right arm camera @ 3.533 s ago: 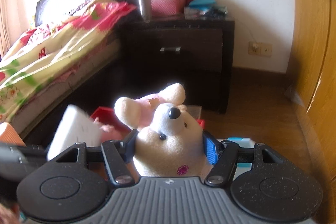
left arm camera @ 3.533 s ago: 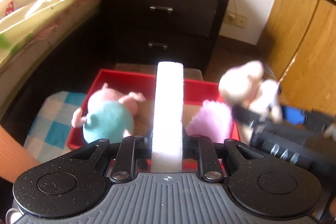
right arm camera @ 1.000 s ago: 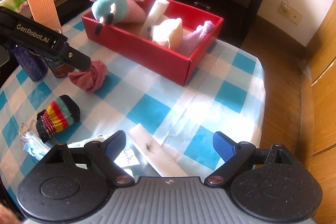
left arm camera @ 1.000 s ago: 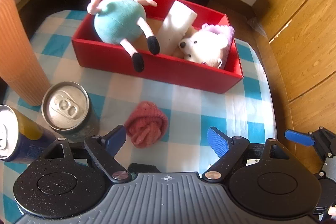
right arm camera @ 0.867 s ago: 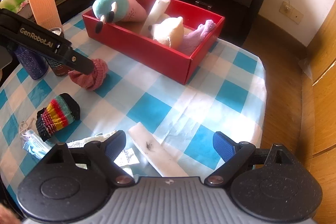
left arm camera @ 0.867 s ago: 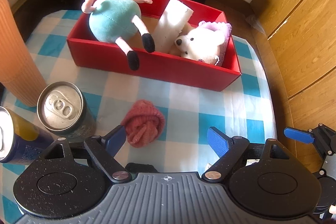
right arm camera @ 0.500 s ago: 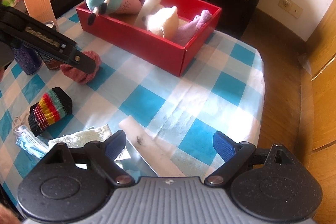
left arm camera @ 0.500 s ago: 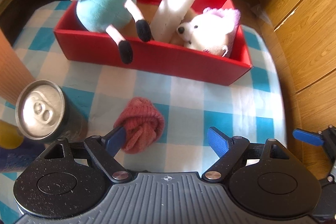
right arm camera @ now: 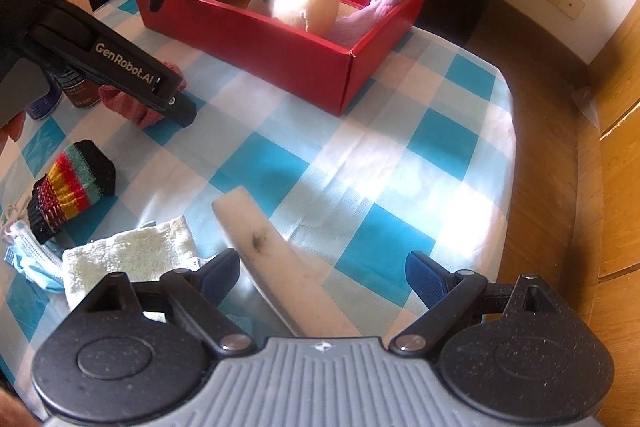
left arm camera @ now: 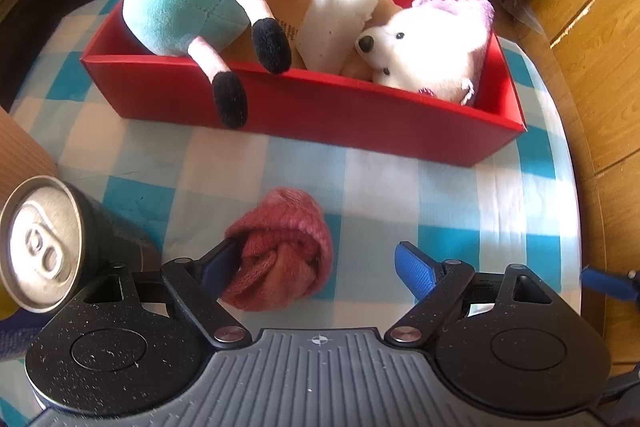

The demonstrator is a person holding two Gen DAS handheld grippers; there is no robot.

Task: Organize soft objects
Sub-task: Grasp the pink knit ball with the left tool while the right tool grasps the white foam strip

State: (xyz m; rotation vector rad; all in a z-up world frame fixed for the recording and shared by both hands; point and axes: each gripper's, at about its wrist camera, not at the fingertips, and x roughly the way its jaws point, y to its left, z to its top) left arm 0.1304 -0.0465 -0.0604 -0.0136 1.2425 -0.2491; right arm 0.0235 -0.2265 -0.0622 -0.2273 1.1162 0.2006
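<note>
Left wrist view: the left gripper (left arm camera: 320, 261) gapes wide around the crumpled pink knitted sock ball (left arm camera: 280, 251), unclamped, ready to carry it into the red cardboard box (left arm camera: 320, 107); the right gripper (right arm camera: 322, 277), equally wide and empty, straddles the white foam strip (right arm camera: 280, 263)

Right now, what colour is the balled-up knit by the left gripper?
Dusty pink-red knit ball, clearest in the left wrist view.

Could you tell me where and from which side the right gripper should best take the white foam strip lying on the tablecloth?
Probably across its narrow width near the middle, coming from above. The white foam strip lies flat and long on the tablecloth, running between the open fingers of the right gripper, so its two long edges face the pads.
</note>
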